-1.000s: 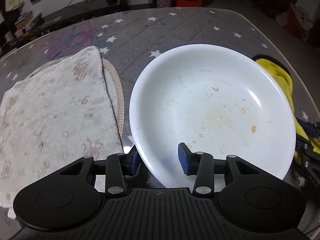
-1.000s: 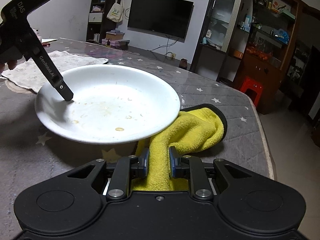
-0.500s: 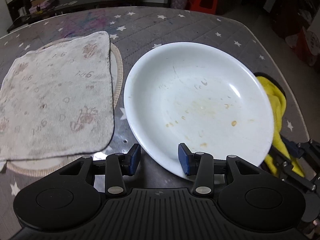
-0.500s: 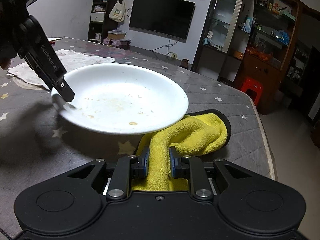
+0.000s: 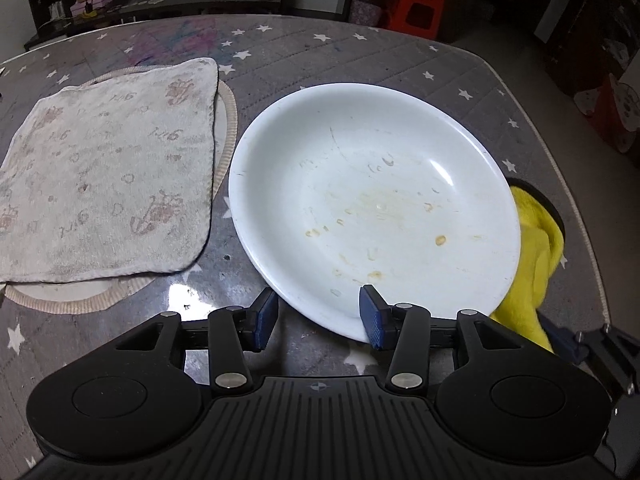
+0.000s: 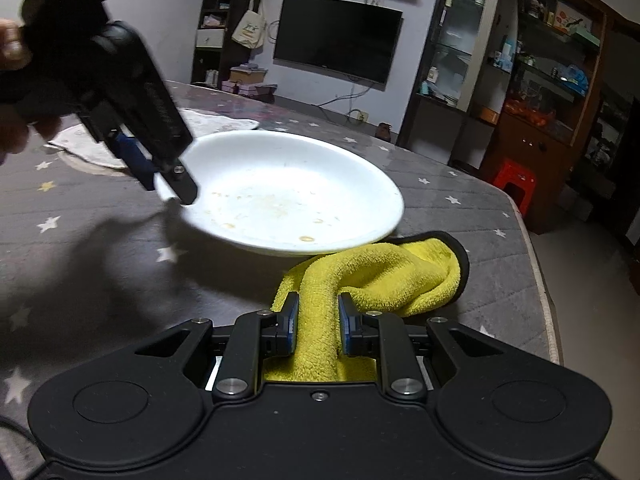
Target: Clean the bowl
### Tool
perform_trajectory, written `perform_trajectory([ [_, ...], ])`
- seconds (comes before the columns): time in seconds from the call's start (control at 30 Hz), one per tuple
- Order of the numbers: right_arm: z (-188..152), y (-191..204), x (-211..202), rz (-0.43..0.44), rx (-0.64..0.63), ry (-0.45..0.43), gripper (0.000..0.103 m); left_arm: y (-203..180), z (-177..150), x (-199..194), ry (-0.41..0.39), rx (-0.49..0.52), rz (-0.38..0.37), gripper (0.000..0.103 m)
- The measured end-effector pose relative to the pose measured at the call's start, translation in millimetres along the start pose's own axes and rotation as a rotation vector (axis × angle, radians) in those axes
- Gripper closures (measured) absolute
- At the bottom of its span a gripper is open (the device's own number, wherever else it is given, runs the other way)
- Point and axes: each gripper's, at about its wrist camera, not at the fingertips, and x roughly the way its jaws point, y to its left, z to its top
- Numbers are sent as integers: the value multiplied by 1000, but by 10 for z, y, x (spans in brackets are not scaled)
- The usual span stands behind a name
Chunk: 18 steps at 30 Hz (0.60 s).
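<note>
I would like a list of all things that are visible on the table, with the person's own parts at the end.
bowl: one, white, stained inside, middle of the table.
yellow cloth: one, yellow, partly under the bowl's edge.
towel: one, pale with faded print, lying flat beside the bowl.
round mat: one, beige, under the towel.
table: one, grey with white stars.
left tongs: one, black, jaws opening around the bowl's near rim.
right tongs: one, black, shut on the yellow cloth.

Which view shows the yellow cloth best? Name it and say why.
The right wrist view: the yellow cloth fills the foreground, clamped in the right tool and running under the bowl. The left wrist view catches only a strip past the bowl's rim.
</note>
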Motion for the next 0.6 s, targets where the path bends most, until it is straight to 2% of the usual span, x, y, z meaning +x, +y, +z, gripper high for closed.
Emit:
perform_trajectory([
  [0.17,1,36,29,-3,-29,2,81,-16,3,37,-2,34,12,55],
  [0.6,57,-166,278,-42,-26,3,81,-65,32,118,-4,169,64,56],
])
